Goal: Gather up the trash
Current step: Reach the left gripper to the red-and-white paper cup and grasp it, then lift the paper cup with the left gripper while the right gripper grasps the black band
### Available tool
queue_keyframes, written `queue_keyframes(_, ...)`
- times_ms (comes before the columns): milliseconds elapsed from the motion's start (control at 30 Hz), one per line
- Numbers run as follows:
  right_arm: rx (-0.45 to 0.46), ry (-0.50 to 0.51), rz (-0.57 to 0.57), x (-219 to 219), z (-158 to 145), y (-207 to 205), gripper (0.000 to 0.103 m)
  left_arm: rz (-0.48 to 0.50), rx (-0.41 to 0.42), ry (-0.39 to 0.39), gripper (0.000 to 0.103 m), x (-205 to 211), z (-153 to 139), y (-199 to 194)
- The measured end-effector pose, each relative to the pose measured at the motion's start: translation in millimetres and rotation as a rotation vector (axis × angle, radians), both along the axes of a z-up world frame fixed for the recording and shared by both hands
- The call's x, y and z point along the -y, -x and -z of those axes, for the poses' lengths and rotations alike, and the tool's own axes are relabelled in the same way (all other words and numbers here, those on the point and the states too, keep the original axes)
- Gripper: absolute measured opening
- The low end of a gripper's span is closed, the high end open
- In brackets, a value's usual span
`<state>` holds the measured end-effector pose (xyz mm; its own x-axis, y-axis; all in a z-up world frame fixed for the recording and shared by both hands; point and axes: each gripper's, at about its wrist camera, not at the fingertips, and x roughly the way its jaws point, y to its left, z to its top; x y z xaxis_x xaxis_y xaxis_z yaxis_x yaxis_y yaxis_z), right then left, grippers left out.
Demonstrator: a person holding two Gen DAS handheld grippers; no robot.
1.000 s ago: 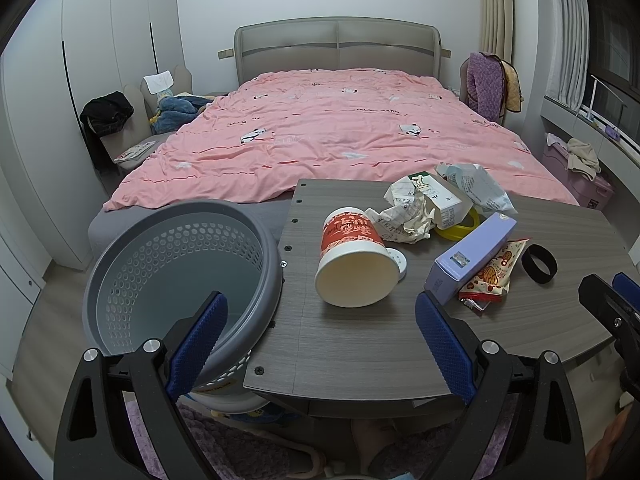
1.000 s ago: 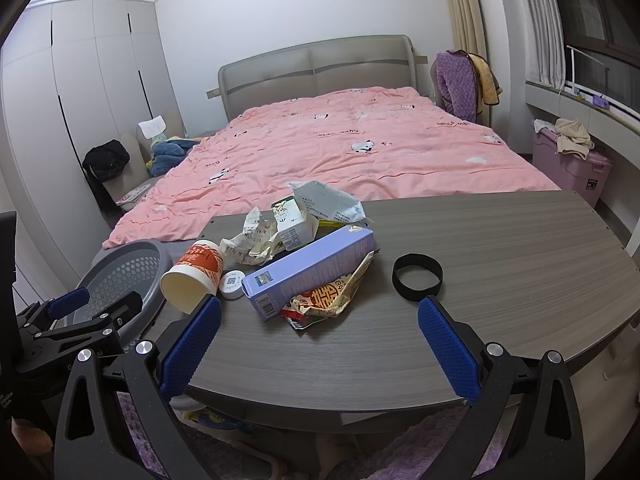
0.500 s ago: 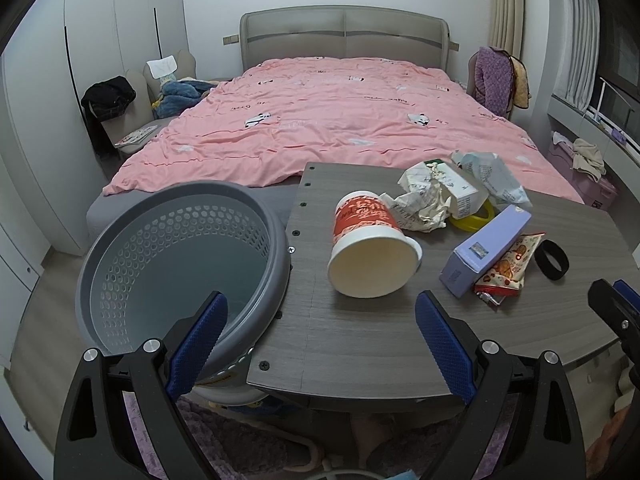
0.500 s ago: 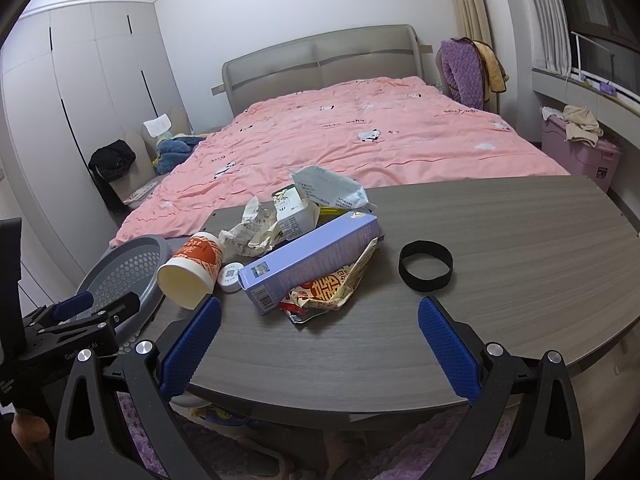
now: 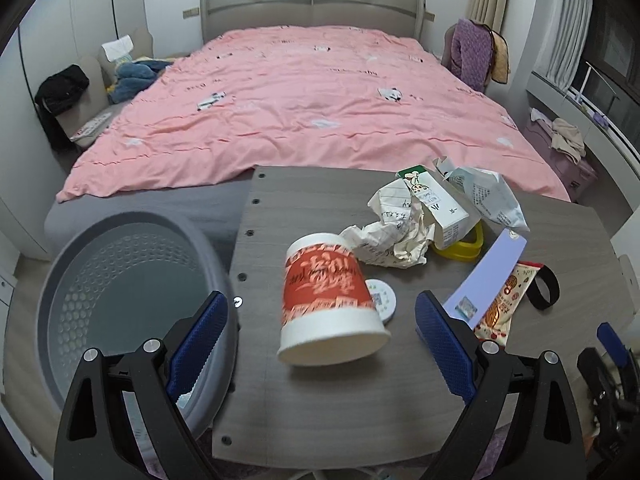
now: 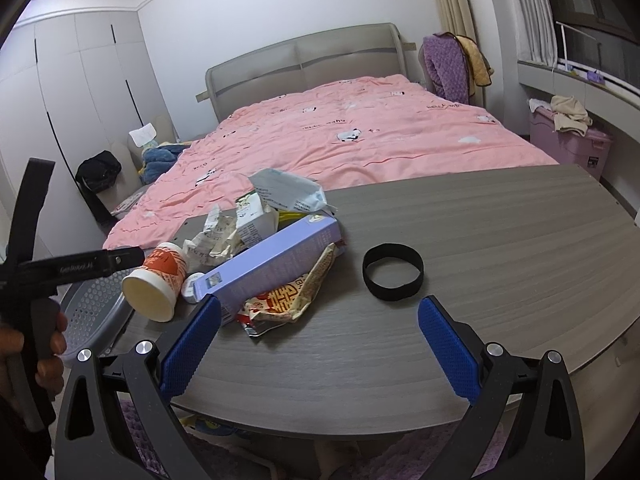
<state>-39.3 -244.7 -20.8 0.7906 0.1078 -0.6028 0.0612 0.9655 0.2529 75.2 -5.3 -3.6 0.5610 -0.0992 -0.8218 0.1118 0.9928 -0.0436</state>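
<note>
A red-and-white paper cup (image 5: pixel 326 300) lies on its side on the grey table (image 5: pixel 320 400), mouth toward me. My left gripper (image 5: pixel 322 332) is open, its blue pads on either side of the cup, apart from it. Behind the cup lie crumpled paper (image 5: pixel 394 232), a milk carton (image 5: pixel 440 208), a purple box (image 5: pixel 486 272) and a snack wrapper (image 5: pixel 500 300). My right gripper (image 6: pixel 320 344) is open over the table's front edge, nothing between its pads. The cup (image 6: pixel 156 284), purple box (image 6: pixel 272 264) and wrapper (image 6: pixel 292 296) lie ahead to its left.
A grey perforated bin (image 5: pixel 120 300) stands beside the table's left edge. A black band (image 6: pixel 392 266), a white plastic bag (image 5: pixel 488 196), a yellow ring (image 5: pixel 460 246) and a small white lid (image 5: pixel 380 300) lie on the table. A pink bed (image 5: pixel 312 100) is behind.
My left gripper has moved forward and right, so the cup now sits between its open pads. My right gripper has come closer over the table. A hand on the left gripper's handle shows at the right view's left edge.
</note>
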Motion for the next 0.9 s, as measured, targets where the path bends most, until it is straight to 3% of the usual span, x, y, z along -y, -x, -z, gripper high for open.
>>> queue_keyframes(200,-0.012,-0.025,0.025,13,8,-4,0.097,-0.024,-0.129,0.03,0.091,-2,23,-33)
queue_keyframes(533,-0.026,-0.046,0.035,21,17,-9,0.097,-0.031,-0.191,-0.003,0.09,-2,48,-41)
queue_keyframes(600,-0.028,-0.05,0.035,22,18,-8,0.097,-0.029,-0.196,0.004,0.084,-3,50,-41)
queue_keyframes(667,-0.03,-0.051,0.036,21,18,-8,0.097,-0.02,-0.208,0.017,0.064,-3,52,-41)
queue_keyframes(900,-0.037,-0.053,0.038,22,19,-9,0.097,-0.027,-0.176,0.047,0.063,-7,49,-31)
